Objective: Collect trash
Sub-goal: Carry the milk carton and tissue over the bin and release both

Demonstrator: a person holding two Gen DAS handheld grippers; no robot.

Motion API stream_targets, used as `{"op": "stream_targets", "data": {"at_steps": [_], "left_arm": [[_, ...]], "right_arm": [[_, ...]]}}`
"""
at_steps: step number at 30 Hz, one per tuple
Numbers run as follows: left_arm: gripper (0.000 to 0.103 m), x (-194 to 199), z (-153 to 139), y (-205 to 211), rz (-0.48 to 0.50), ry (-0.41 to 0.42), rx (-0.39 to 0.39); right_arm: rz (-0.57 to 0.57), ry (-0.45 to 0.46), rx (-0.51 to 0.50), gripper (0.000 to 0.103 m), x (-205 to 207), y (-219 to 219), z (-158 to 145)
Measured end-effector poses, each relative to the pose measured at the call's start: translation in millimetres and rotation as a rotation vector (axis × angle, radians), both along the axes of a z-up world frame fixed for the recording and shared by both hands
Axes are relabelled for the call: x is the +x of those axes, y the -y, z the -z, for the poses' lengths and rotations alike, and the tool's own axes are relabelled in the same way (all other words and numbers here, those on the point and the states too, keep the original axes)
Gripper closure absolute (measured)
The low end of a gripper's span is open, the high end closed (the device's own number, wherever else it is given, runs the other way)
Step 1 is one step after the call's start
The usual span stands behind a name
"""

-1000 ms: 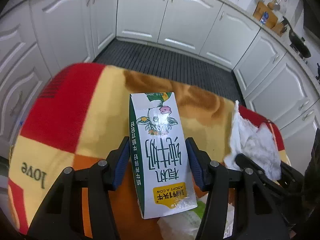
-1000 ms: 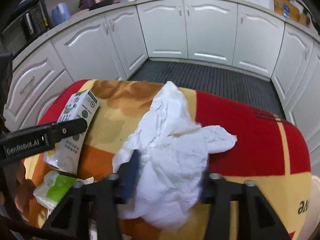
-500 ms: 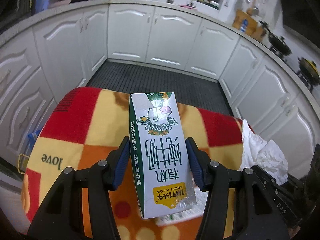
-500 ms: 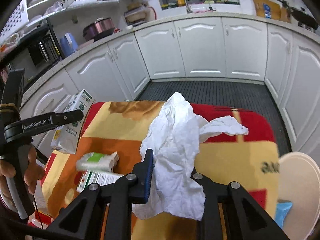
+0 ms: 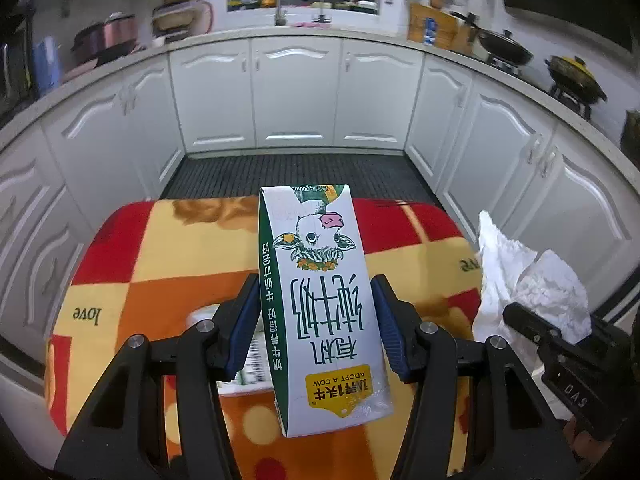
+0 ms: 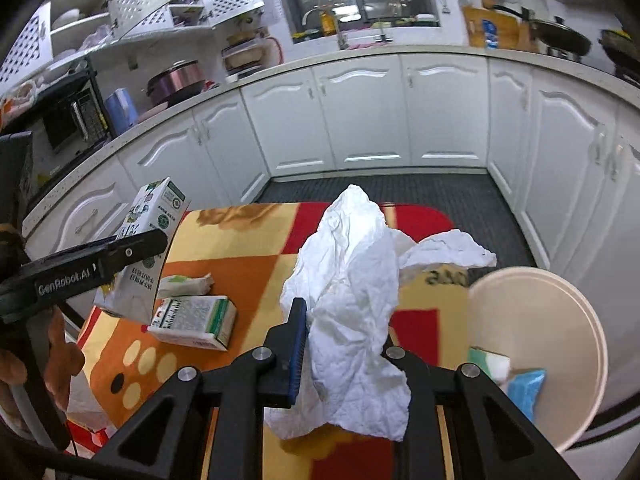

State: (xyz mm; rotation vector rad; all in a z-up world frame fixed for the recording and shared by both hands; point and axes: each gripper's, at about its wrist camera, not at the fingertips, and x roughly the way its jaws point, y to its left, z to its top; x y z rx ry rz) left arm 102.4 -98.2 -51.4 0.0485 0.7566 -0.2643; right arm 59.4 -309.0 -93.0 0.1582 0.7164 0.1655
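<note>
Meanwhile left tongs (image 5: 316, 322) clamp milk carton (image 5: 320, 296), right tongs (image 6: 344, 344) crumpled tissue (image 6: 352, 300); bin (image 6: 560, 296) holds wrappers (image 6: 520, 384).

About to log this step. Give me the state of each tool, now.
Left tool: closed on the milk carton, lifted off the table.
Right tool: closed on the crumpled white paper.

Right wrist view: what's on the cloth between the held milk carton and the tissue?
Two things in the right wrist view: a small green-and-white carton lying on its side and a crumpled green-white wrapper behind it.
</note>
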Motion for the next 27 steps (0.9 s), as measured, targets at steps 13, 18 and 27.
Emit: {"op": "stream_targets", "data": {"at_steps": [13,18,27], "left_arm": [[0.05,-26.0,6.4,92.6,0.145,0.006,0.012],[0.05,-28.8,11.2,121.8,0.187,0.011,0.022],[0.05,-33.0,22.8,162.3,0.254,-0.013,0.036]], "right_arm": [[0.154,0.01,-0.022,0.083,-45.0,72.1,-2.8],[0.214,-0.003,-0.019,0.083,-57.2,101.2,3.2],[0.29,-0.017,-0.005,0.083,-71.9,137.3,10.5]]}}
